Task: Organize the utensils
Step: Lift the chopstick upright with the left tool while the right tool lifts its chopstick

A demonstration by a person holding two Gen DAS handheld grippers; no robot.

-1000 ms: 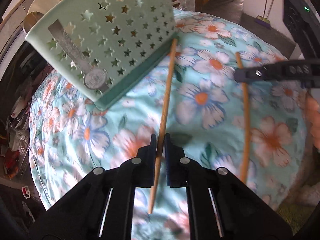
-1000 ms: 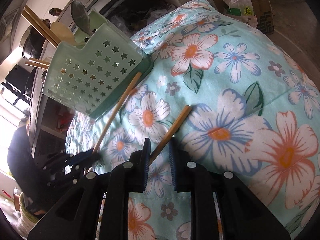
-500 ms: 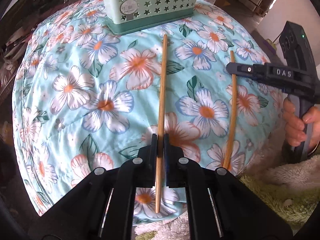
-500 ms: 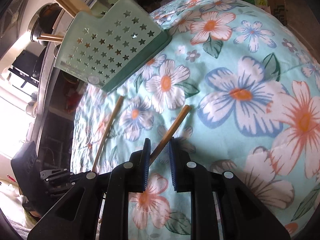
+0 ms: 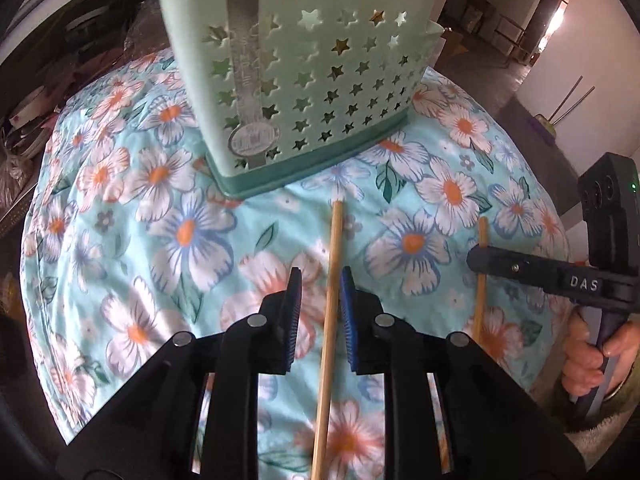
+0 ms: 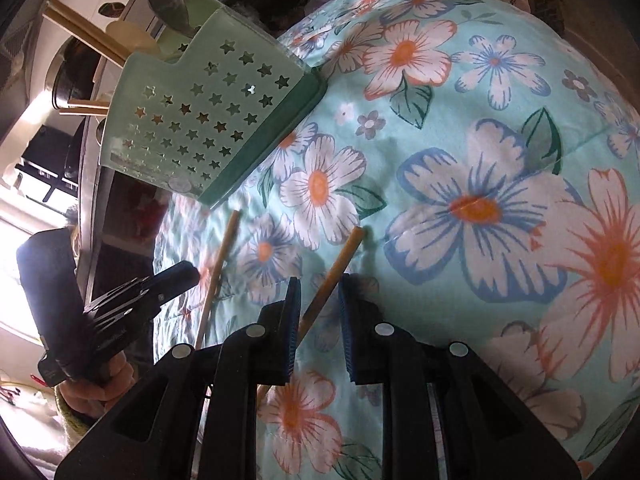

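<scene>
Two wooden chopsticks lie on the floral cloth. One chopstick [image 5: 332,292] runs between the fingers of my left gripper [image 5: 319,280], which is open and not touching it. The other chopstick [image 6: 334,272] lies between the fingers of my right gripper [image 6: 318,290], also open; this chopstick shows in the left wrist view [image 5: 481,276] too, under the right gripper [image 5: 480,258]. The mint green utensil holder [image 5: 304,80] with star holes stands just beyond the chopstick tips; in the right wrist view it [image 6: 200,120] holds chopsticks and spoons.
The floral cloth [image 5: 160,220] covers a rounded table whose edges fall away left and near. Dark shelves with clutter stand at the left. A room floor and wall lie beyond at the right. The left gripper [image 6: 140,292] shows at the left of the right wrist view.
Both grippers have opened, and the chopsticks now lie free on the cloth. The left gripper has come closer to the holder, which fills more of its view.
</scene>
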